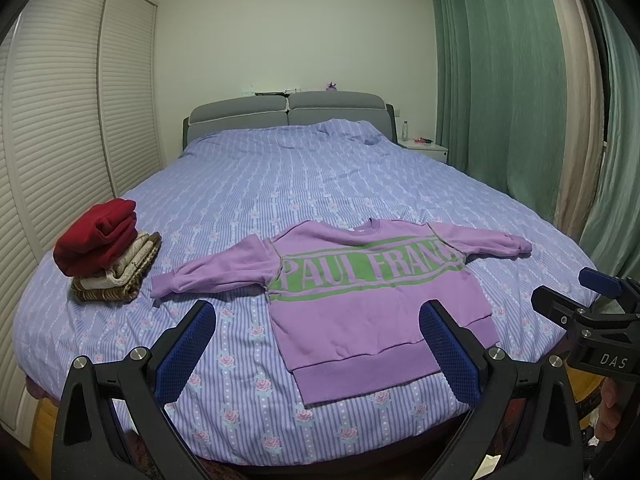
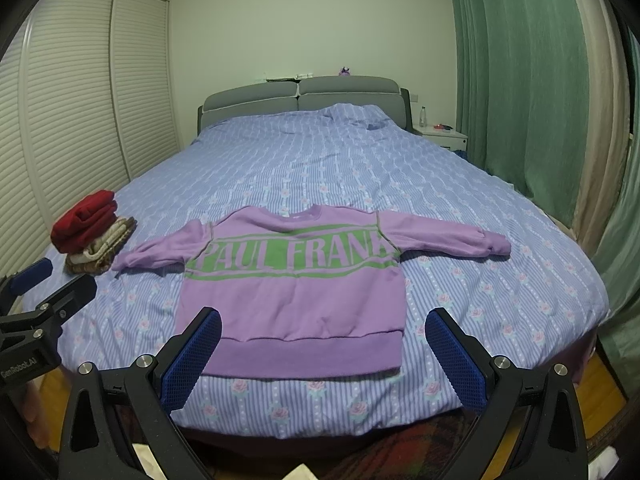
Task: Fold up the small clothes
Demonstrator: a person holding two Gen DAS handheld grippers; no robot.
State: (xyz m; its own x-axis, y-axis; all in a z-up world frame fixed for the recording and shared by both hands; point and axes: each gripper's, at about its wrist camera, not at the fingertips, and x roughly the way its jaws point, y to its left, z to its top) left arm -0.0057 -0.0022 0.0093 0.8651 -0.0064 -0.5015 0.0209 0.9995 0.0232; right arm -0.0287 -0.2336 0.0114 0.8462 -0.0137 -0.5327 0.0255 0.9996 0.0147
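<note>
A small purple sweatshirt (image 1: 360,304) with green "PAUL FRANK" lettering lies flat, front up, on the bed near its foot, both sleeves spread out; it also shows in the right wrist view (image 2: 296,296). My left gripper (image 1: 318,316) is open and empty, held above the bed's foot edge in front of the sweatshirt's hem. My right gripper (image 2: 324,320) is open and empty, also short of the hem. The right gripper also shows at the right edge of the left wrist view (image 1: 576,292), and the left gripper at the left edge of the right wrist view (image 2: 52,276).
A stack of folded clothes, red on top of cream and brown (image 1: 106,252), sits on the bed's left side (image 2: 92,236). The bed has a lilac striped floral cover (image 1: 300,176). A louvred wardrobe (image 1: 60,120) is left; green curtains (image 1: 500,80) and a nightstand (image 1: 424,148) are right.
</note>
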